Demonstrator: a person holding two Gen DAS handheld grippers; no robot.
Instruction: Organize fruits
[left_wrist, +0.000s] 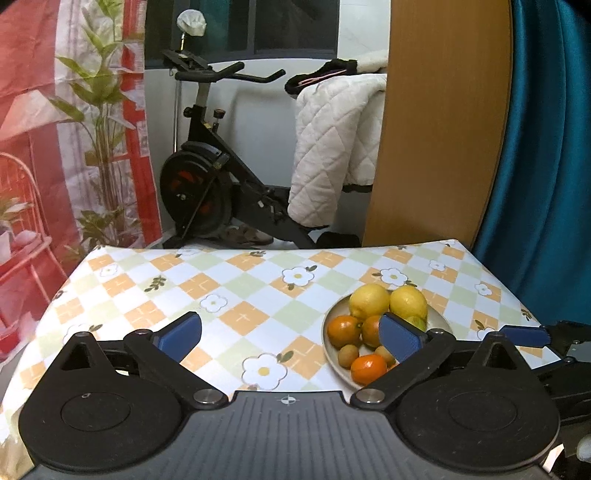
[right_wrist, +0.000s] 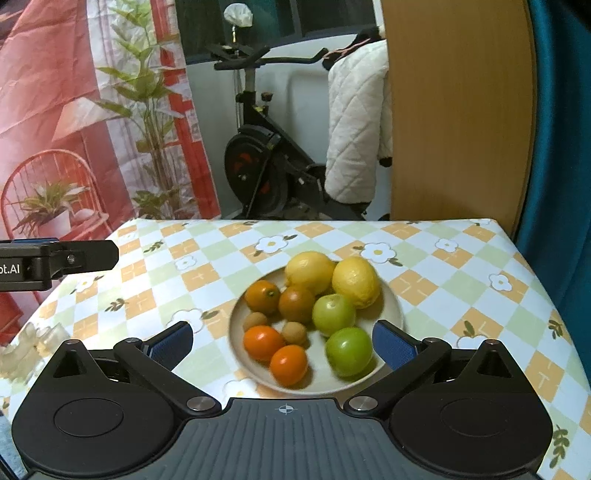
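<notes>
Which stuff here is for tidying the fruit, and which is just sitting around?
For the job:
plate
two lemons
two green fruits
four oranges
two small brown fruits
left gripper, open
right gripper, open

Just around:
exercise bike
quilted blanket
flowered tablecloth

The round beige ceramic plate (right_wrist: 391, 306) rests on the checkered floral-cloth surface (right_wrist: 461, 266). In it, two yellow lemons (right_wrist: 354, 280) lie rearmost, two green round fruits (right_wrist: 347, 350) right-front, four orange mandarins (right_wrist: 262, 341) left, and two small brown fruits (right_wrist: 294, 332) among the mandarins.
</notes>
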